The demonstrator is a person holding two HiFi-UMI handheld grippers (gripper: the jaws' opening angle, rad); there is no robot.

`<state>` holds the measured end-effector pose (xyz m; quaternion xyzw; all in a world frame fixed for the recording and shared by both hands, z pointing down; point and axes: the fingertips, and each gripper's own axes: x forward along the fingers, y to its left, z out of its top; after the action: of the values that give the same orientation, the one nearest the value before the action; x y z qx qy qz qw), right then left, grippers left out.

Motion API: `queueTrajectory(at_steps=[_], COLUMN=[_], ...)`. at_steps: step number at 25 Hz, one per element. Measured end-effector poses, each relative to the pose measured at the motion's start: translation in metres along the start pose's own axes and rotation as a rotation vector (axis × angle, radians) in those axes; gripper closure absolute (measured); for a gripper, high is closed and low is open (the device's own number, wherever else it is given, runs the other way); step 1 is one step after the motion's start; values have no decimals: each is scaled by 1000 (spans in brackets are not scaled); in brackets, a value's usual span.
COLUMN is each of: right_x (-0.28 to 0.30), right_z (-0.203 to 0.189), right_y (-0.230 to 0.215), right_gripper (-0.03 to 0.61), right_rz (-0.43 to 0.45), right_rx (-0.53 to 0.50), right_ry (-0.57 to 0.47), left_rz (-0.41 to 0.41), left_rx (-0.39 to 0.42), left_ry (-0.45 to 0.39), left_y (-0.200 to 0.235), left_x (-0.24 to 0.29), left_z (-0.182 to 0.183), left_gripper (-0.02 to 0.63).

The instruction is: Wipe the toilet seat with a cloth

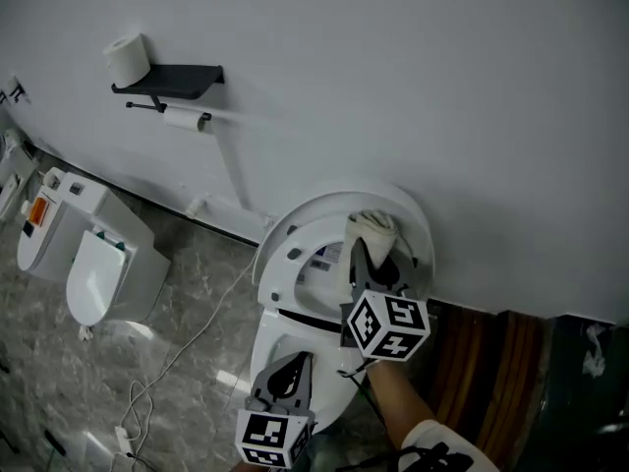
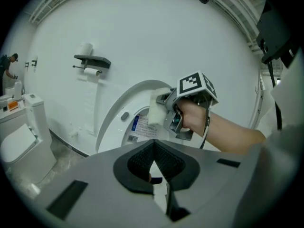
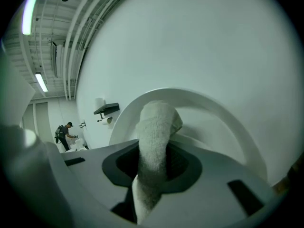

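I'm in a mock restroom inside an industrial hall: toilet (image 1: pixel 287 254) against a white wall (image 1: pixel 413 77), second toilet (image 1: pixel 98 278) to my left, shelf (image 1: pixel 175 75) with toilet roll (image 1: pixel 128 57), marble-look floor (image 1: pixel 187 303) with a loose cable (image 1: pixel 162 372). Bare ceiling pipes (image 3: pixel 71 32), strip lights (image 3: pixel 41 82), another person (image 3: pixel 62 136) farther off.

Right gripper (image 3: pixel 151 172) clamps white cloth (image 3: pixel 155 127); cloth tip before raised toilet lid (image 3: pixel 223 115); shelf (image 3: pixel 107 109) on wall, left
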<state>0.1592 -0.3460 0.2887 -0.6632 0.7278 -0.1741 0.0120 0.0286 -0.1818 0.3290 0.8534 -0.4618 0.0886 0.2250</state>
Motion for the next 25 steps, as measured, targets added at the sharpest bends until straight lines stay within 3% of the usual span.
queueTrajectory(at_steps=[6,13,20,25], right_x=[1,-37,-81,-104], right_z=[-3,-19,-61,-118], right_y=[-6,-54,-101,-125], right_gripper=[489,489,489,489], right_rz=[-2,-135,-260,-324], right_rx=[19,7,2,37], right_ry=[-36,-41,-58,-33], left_rz=[10,0,-24,-24], left_rx=[-11,-12,-35,-20], left_ry=[28,16,13,55], left_y=[9,4,-6,-2], left_x=[4,5,4,-6], left_z=[-23,-26,-66,-113], left_gripper=[603,603,603,603])
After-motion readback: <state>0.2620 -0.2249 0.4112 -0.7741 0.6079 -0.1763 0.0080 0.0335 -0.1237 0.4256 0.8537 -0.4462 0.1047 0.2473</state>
